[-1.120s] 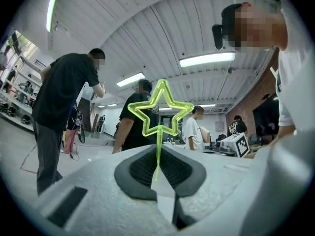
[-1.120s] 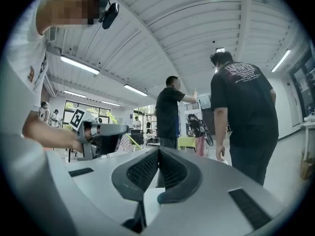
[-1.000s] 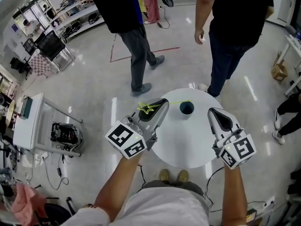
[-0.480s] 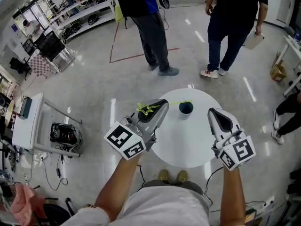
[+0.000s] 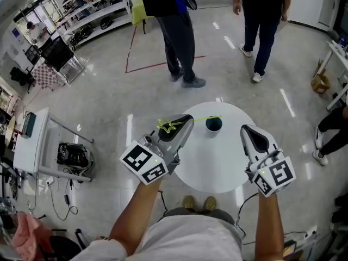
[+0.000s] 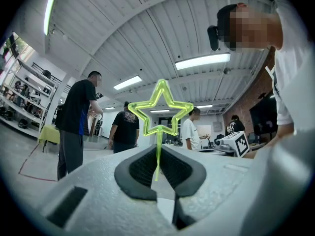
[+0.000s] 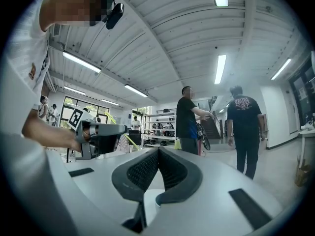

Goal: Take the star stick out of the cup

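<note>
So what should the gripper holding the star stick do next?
Probably carry the star stick sideways, clear of the cup: the left gripper is shut on it, and its far end seems to hover by the rim.

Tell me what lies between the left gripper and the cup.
In the head view, the star stick's shaft, clamped in the left gripper, crosses bare table toward the cup.

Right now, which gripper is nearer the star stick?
Left. The left gripper is shut on the star stick, with the star poking out past its jaws. The right gripper is shut and empty on the cup's other side, apart from the stick.
</note>
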